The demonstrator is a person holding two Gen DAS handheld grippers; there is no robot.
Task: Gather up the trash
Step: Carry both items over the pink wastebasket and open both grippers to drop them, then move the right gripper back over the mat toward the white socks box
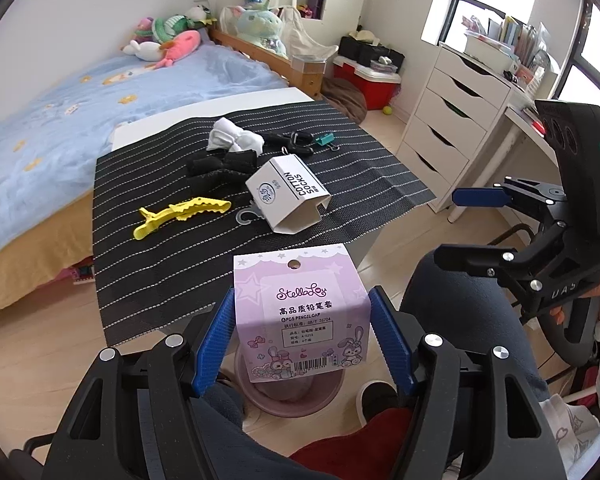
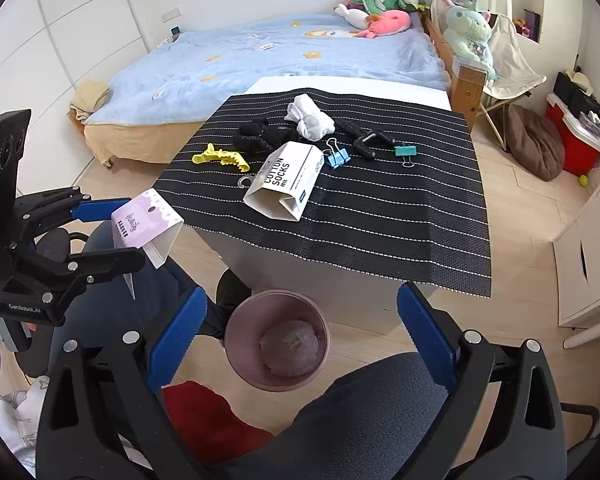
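My left gripper (image 1: pixel 302 336) is shut on a pink pencil-cap card package (image 1: pixel 302 312) and holds it in the air off the table's near edge, above a pink bin (image 1: pixel 296 396). The same package (image 2: pixel 146 226) and left gripper (image 2: pixel 112 232) show at the left of the right wrist view. My right gripper (image 2: pixel 300 336) is open and empty, right over the pink bin (image 2: pixel 278 340) on the floor. A white "COTTON SOCKS" paper sleeve (image 1: pixel 288 194) lies on the striped black mat (image 1: pixel 160 264); it also shows in the right wrist view (image 2: pixel 284 182).
On the mat lie a yellow hair clip (image 1: pixel 180 216), black socks (image 1: pixel 220 168), white socks (image 1: pixel 234 138), a black clip (image 2: pixel 366 138) and binder clips (image 2: pixel 406 152). A bed (image 1: pixel 80 100) is behind the table, white drawers (image 1: pixel 452 120) to the right. My knees sit beside the bin.
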